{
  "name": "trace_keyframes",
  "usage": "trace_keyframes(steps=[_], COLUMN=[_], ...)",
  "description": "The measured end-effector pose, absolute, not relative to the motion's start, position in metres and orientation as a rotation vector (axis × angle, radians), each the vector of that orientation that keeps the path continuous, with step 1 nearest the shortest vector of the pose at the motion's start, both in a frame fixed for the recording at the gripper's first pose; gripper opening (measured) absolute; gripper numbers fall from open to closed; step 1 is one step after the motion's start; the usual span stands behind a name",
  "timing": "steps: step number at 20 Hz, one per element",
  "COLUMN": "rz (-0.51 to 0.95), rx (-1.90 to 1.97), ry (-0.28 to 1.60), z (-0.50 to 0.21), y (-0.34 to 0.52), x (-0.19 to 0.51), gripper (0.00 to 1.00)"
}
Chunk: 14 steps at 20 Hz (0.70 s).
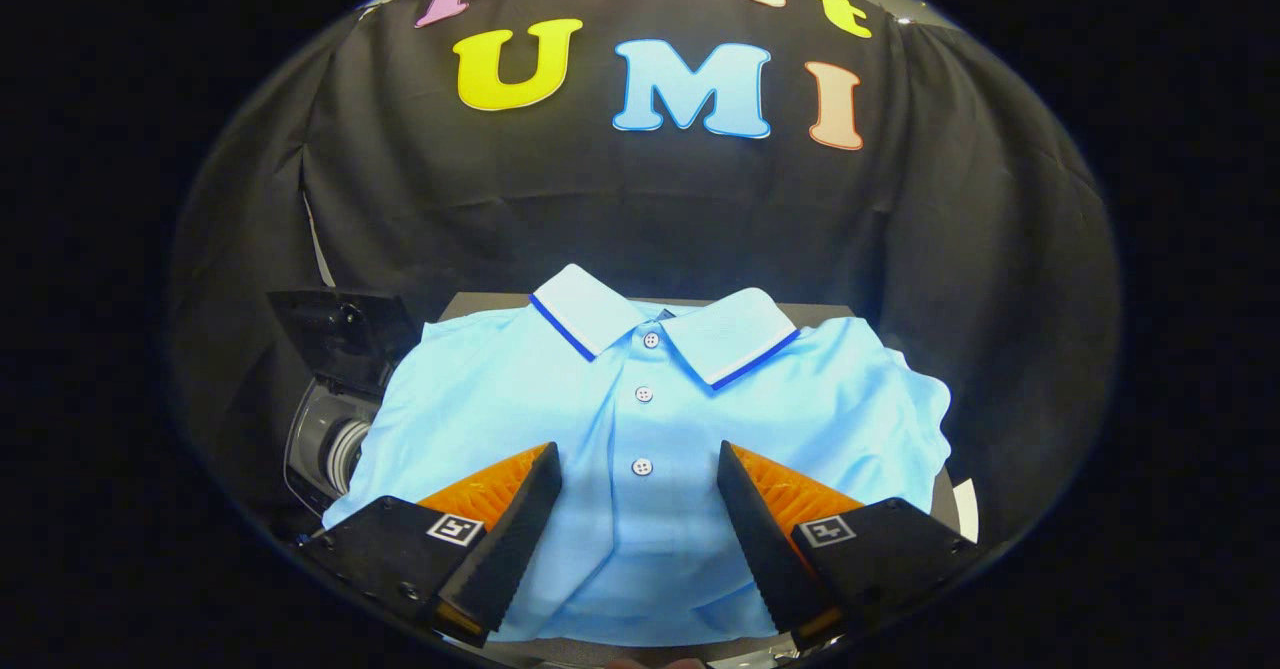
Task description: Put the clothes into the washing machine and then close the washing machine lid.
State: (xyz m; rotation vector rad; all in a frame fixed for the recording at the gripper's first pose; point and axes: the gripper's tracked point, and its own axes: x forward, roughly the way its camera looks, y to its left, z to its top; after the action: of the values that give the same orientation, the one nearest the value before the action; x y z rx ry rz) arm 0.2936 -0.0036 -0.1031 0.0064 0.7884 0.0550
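Currently the hand-held gripper (638,469) is hovering spread wide over a folded light-blue polo shirt (640,429) lying on the bench (480,301), its button placket between the fingers; the washing machine (335,399) is sitting beside it.

- One light blue polo shirt (640,419) is lying folded on the dark table (480,301), covering most of it up to the far edge.
- Three small buttons are showing on the shirt's placket, in one line; the nearest button (642,466) is sitting between the two fingers.
- One washing machine (335,419) is standing beside the left edge of the table, with its one lid (340,334) standing up.
- One gripper (640,494) is reaching over the shirt with its two fingers spread apart.
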Motion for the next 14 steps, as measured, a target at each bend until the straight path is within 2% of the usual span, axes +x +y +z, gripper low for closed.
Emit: trace_keyframes(steps=[10, 14], rz=[0.086, 0.147], rx=[0.067, 0.057], ry=[0.798, 0.814], z=[-0.1048, -0.1059], y=[-0.0014, 0.0033], x=[0.2905, 0.2908], gripper=[0.97, 0.71])
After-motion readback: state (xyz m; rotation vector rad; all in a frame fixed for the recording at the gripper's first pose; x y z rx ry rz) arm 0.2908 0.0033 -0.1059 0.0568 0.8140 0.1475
